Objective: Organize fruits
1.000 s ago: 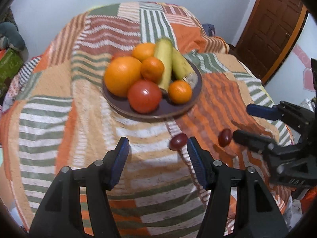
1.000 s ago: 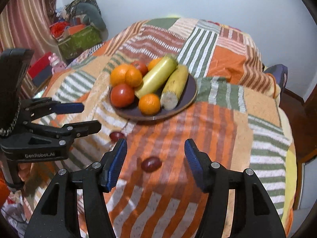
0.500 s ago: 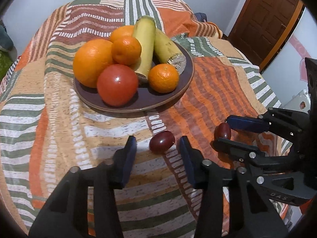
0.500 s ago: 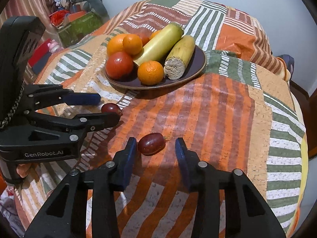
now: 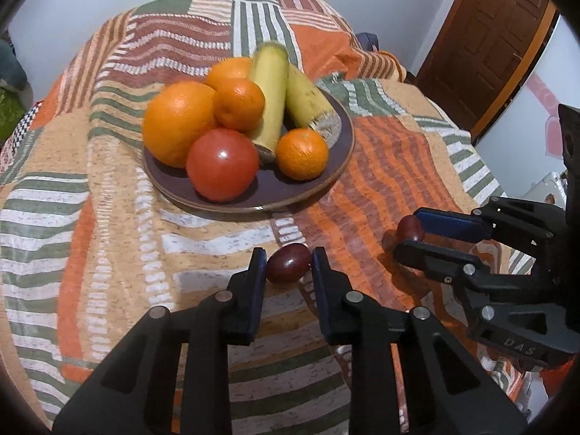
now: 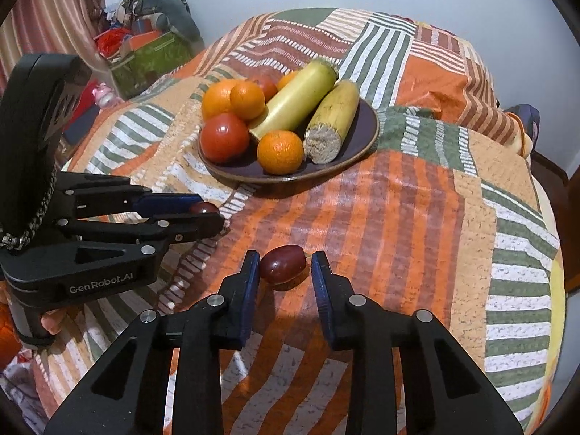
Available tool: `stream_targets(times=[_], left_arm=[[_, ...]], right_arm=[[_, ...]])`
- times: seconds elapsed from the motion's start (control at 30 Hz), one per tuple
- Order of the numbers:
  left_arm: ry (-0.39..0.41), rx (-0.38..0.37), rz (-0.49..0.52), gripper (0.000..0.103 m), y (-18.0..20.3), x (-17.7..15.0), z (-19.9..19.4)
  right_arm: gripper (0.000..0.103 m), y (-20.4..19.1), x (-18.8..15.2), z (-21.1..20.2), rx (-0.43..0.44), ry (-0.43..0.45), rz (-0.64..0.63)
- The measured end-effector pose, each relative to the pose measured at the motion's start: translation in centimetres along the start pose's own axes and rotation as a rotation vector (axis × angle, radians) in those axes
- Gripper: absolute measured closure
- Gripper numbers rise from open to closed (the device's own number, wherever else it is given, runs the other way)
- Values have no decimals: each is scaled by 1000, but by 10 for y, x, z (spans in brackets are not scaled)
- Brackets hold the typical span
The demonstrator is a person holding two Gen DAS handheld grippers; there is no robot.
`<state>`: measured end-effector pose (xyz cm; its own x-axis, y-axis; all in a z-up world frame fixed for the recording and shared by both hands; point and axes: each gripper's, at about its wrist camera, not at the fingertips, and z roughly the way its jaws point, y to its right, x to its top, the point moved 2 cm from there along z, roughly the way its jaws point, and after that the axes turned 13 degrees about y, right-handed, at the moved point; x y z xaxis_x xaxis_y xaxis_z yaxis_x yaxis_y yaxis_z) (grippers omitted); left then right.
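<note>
Two small dark red fruits lie on the striped patchwork cloth in front of a dark brown plate point(image 5: 337, 170) of fruit. My left gripper point(image 5: 288, 264) is shut on one red fruit point(image 5: 289, 262), its pads touching both sides; it also shows in the right wrist view point(image 6: 204, 207). My right gripper point(image 6: 285, 264) is closed around the other red fruit point(image 6: 282, 264); the left pad touches it, a narrow gap shows at the right pad. That fruit shows in the left wrist view point(image 5: 409, 227). The plate point(image 6: 368, 134) holds oranges, a tomato and two yellow-green stalks.
The cloth-covered table point(image 6: 417, 217) drops off at its right and near edges. A wooden door point(image 5: 489, 36) stands at the right. Bags and clutter point(image 6: 145, 47) sit by the wall at the left.
Both grippers moved forward and down onto the two red fruits and narrowed their jaws around them. The plate now sits slightly farther from both cameras.
</note>
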<state>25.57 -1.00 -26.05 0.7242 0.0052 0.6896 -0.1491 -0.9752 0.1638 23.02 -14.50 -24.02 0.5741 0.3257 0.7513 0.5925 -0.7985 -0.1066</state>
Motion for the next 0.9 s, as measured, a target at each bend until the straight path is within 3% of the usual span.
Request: stream_targets(times=[0.37, 0.67, 0.9], left_arm=[[99, 59, -41, 78, -31, 28, -26], [109, 109, -64, 78, -59, 41, -13], [105, 129, -88, 78, -75, 47, 5]], right_arm=[[76, 1, 29, -2, -5, 66, 3], [76, -12, 53, 15, 29, 100, -32], [76, -25, 55, 42, 59, 65, -54]])
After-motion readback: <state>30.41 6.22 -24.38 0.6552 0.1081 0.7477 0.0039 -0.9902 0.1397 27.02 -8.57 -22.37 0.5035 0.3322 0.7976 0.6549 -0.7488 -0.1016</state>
